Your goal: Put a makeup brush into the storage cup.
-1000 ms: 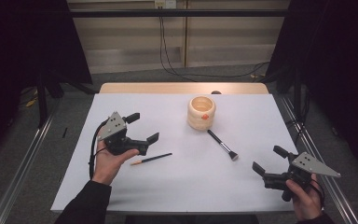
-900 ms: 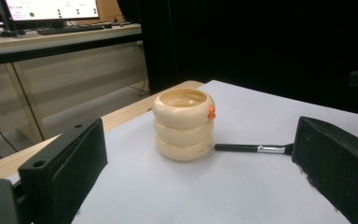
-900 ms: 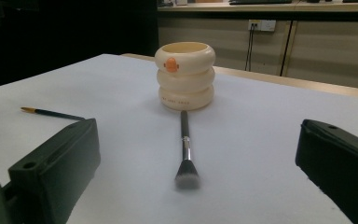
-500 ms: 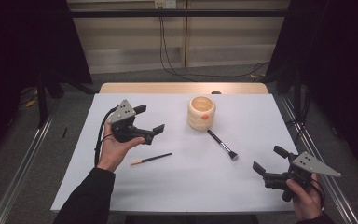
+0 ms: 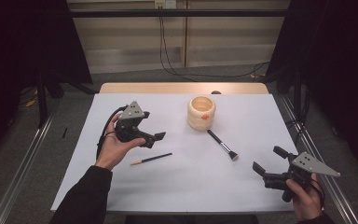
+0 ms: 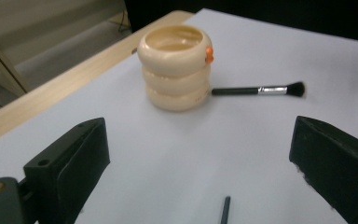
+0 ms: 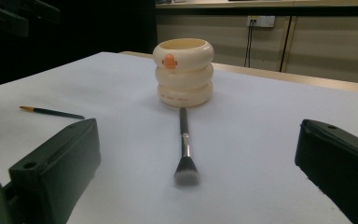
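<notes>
A cream ringed holder with an orange dot stands upright at the middle back of the white table; it also shows as the holder and the holder. A black makeup brush lies just right of it, bristles toward the front, seen too as the brush and the brush. A thin pencil-like brush with an orange tip lies left of centre. My left gripper hovers open above the table, left of the holder. My right gripper is open near the front right corner, pointing at the makeup brush.
The white table cover spans the wooden table, whose bare strip runs along the back edge. Metal rails flank the table on the floor. Cables hang at the back wall.
My left gripper has risen and moved right and back, toward the holder. The right gripper has stayed where it was.
</notes>
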{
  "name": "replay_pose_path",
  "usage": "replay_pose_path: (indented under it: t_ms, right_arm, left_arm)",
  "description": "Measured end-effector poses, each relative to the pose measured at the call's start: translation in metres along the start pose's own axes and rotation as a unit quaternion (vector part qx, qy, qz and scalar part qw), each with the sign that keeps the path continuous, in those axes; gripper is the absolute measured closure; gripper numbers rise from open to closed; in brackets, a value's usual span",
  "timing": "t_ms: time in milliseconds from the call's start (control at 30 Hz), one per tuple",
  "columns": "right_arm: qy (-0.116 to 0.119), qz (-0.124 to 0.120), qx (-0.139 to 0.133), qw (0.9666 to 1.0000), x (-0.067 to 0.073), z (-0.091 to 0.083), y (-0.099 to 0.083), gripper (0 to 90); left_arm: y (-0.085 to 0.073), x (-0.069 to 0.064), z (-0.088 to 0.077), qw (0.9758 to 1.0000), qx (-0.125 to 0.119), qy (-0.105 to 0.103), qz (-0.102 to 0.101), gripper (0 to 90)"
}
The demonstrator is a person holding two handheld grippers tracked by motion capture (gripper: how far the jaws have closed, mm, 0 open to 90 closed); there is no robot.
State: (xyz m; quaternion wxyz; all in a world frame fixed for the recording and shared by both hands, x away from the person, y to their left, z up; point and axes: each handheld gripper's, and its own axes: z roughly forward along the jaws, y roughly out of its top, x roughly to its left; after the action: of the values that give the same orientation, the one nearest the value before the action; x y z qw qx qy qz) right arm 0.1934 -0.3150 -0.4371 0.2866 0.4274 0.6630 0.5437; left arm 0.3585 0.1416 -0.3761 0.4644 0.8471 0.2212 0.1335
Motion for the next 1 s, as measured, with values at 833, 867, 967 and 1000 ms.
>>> replay_pose_path:
  t_ms: [833, 867, 967, 1000]
  right_arm:
    - [0.007, -0.004, 0.004, 1.0000, 0.002, 0.001, 0.000, 0.0]
    - [0.007, -0.007, 0.003, 0.9999, 0.002, 0.000, 0.000, 0.0]
    - [0.007, -0.008, 0.003, 0.9999, 0.001, 0.000, 0.000, 0.0]
    - [0.004, -0.005, 0.000, 1.0000, 0.002, 0.001, 0.000, 0.0]
  left_arm:
    - [-0.014, 0.003, 0.021, 0.9714, 0.228, -0.059, 0.028, 10.7]
    - [-0.014, 0.003, 0.021, 0.9714, 0.228, -0.059, 0.028, 10.7]
    - [-0.018, 0.002, 0.027, 0.9610, 0.265, -0.066, 0.042, 9.8]
    - [-0.018, 0.002, 0.027, 0.9610, 0.265, -0.066, 0.042, 10.1]
